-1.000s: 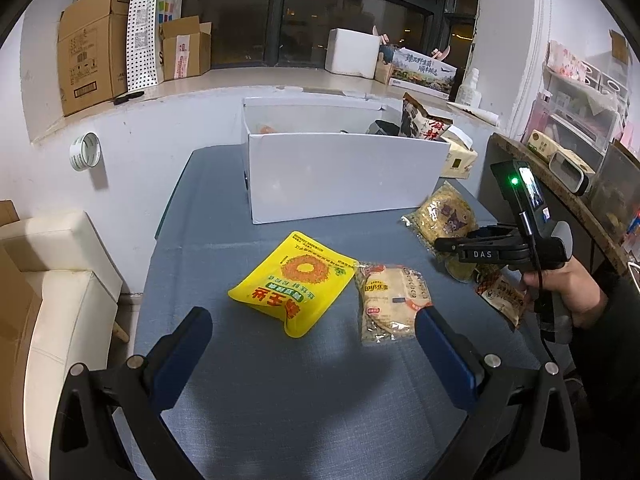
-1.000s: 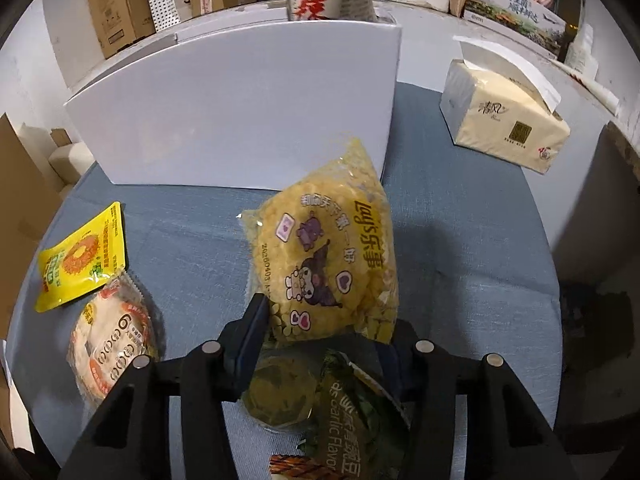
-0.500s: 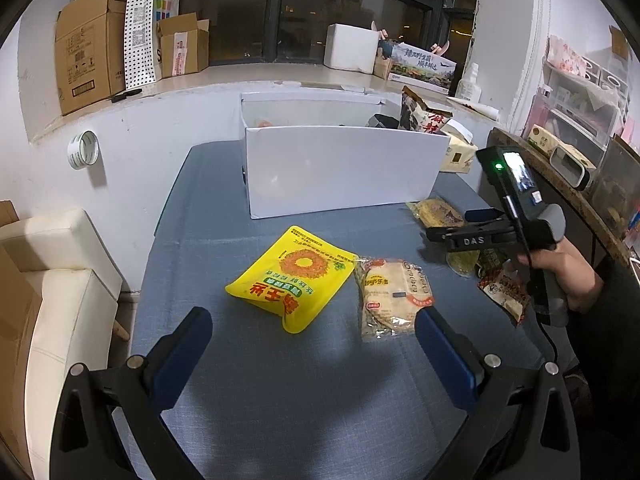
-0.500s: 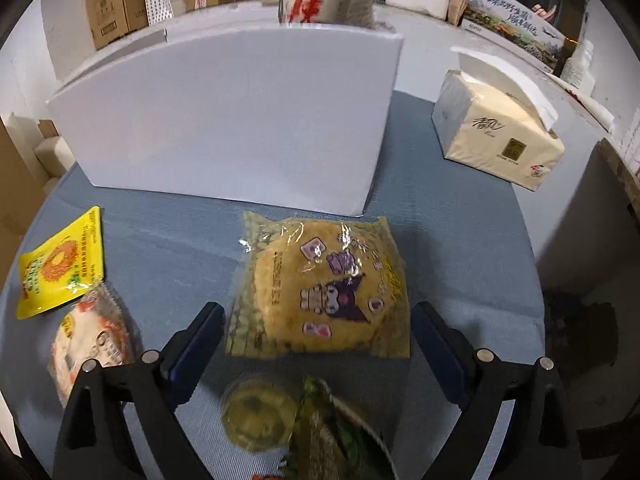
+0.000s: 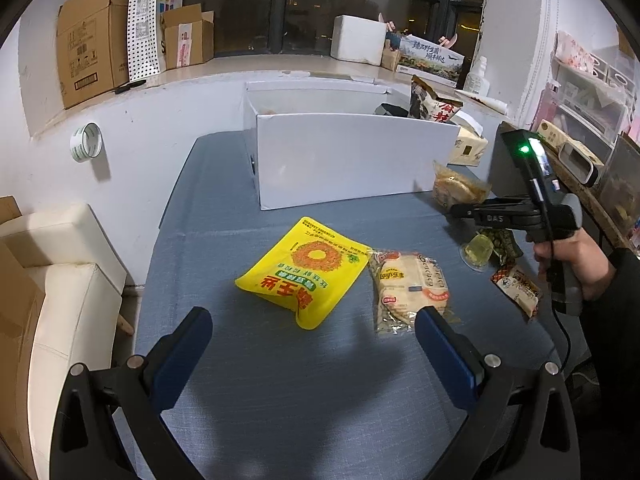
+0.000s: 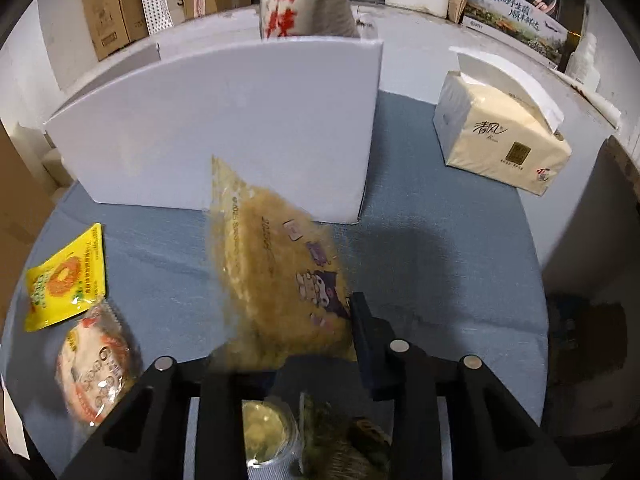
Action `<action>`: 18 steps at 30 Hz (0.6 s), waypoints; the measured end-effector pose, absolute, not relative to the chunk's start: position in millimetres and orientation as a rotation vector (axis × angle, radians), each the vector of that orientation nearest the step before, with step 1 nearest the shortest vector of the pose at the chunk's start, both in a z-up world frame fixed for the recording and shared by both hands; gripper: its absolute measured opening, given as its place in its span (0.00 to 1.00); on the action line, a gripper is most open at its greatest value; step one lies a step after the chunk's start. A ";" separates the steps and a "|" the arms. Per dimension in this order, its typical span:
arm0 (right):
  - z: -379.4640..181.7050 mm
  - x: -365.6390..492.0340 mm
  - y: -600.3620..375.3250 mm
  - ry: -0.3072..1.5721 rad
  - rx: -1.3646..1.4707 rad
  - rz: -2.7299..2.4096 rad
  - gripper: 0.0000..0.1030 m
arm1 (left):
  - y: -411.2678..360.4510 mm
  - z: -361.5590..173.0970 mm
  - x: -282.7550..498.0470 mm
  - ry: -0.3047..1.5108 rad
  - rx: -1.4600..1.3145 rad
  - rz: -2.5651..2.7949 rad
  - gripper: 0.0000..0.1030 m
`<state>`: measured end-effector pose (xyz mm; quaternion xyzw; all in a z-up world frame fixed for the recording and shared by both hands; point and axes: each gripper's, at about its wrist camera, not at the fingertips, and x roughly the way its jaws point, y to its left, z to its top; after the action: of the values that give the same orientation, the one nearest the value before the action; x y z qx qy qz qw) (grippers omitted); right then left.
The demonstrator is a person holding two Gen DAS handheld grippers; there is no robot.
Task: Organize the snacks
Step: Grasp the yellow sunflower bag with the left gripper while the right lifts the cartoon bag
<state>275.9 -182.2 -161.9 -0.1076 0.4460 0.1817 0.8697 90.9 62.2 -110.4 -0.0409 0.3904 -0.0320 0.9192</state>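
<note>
My right gripper (image 6: 304, 344) has its jaws closing tight on a clear bag of yellow snacks with cartoon stickers (image 6: 276, 276), which stands tilted up on edge in front of the white box (image 6: 224, 128). The left wrist view shows the same bag (image 5: 454, 190) at the tip of the right gripper (image 5: 456, 210), with a hand on the handle. My left gripper (image 5: 316, 344) hangs open over the blue tablecloth, nothing between its fingers. Just beyond it lie a yellow snack bag (image 5: 306, 270) and a Lay's pack (image 5: 410, 284).
Below the right gripper lie a jelly cup (image 6: 264, 428) and a green pack (image 6: 340, 440); an orange-brown pack (image 5: 516, 288) lies near the hand. A tissue pack (image 6: 500, 144) sits to the right of the box. A tall snack bag (image 5: 434, 106) stands in the box.
The right gripper opened wide around the cartoon bag as it lay flat, then closed on it and tipped it up on edge. The left gripper has not moved.
</note>
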 end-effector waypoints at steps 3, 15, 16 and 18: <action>-145.3 259.1 -187.9 0.886 -0.177 0.429 0.29 | 61.5 -110.0 91.5 0.804 -0.074 -0.066 1.00; -96.1 189.9 -198.7 0.755 -0.088 0.578 0.28 | 61.3 -119.5 142.0 0.868 0.076 -0.173 1.00; -94.7 183.0 -201.3 0.748 -0.086 0.585 0.28 | 61.0 -123.5 151.3 0.891 0.094 -0.194 1.00; -95.3 170.4 -206.9 0.742 -0.075 0.599 0.28 | 58.3 -132.9 167.5 0.931 0.134 -0.251 1.00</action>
<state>170.4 -206.9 -95.4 -0.0360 0.3570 0.2882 0.8878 167.5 58.3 -132.9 0.0645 0.4473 -0.1204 0.8839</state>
